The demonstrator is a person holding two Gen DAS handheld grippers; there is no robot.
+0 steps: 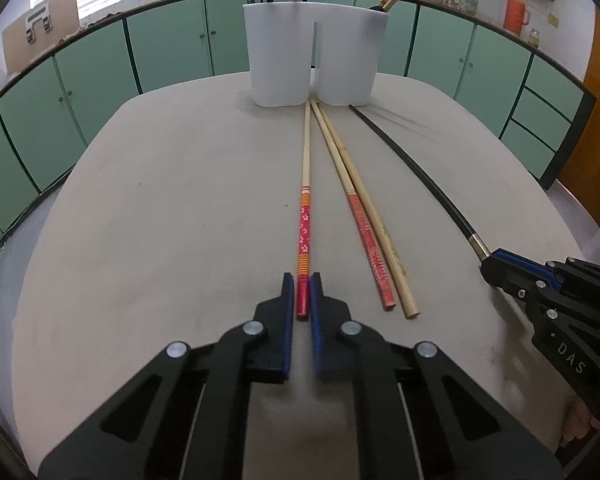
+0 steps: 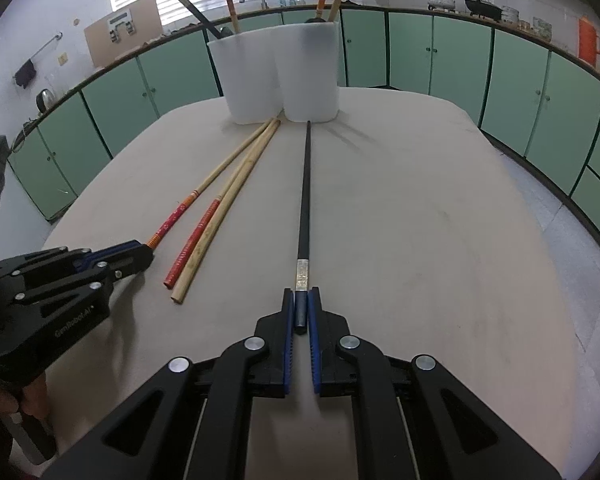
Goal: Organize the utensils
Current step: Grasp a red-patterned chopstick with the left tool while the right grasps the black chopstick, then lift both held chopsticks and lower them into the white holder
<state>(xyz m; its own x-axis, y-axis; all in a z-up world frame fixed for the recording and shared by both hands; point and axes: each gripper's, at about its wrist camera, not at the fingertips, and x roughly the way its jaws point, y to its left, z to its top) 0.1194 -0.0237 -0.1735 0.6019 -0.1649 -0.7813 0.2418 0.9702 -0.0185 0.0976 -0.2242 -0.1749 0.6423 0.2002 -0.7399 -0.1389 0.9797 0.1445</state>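
The left gripper (image 1: 302,296) is closed on the butt of the red chopstick (image 1: 305,216); the right gripper (image 2: 301,308) likewise pinches the black chopstick (image 2: 305,200). Both sticks lie on the table (image 2: 420,220), long axes pointing straight ahead toward the white holder (image 1: 314,52).

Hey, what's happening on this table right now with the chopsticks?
A person is sorting chopsticks into a white two-compartment holder at the far end of the table. The left hand-held gripper is closed on the red flowered chopstick, and the right hand-held gripper is closed on the black chopstick. Both sticks lie flat. A red-handled chopstick and a plain bamboo one lie between them, ungripped. Several sticks already stand in the holder.
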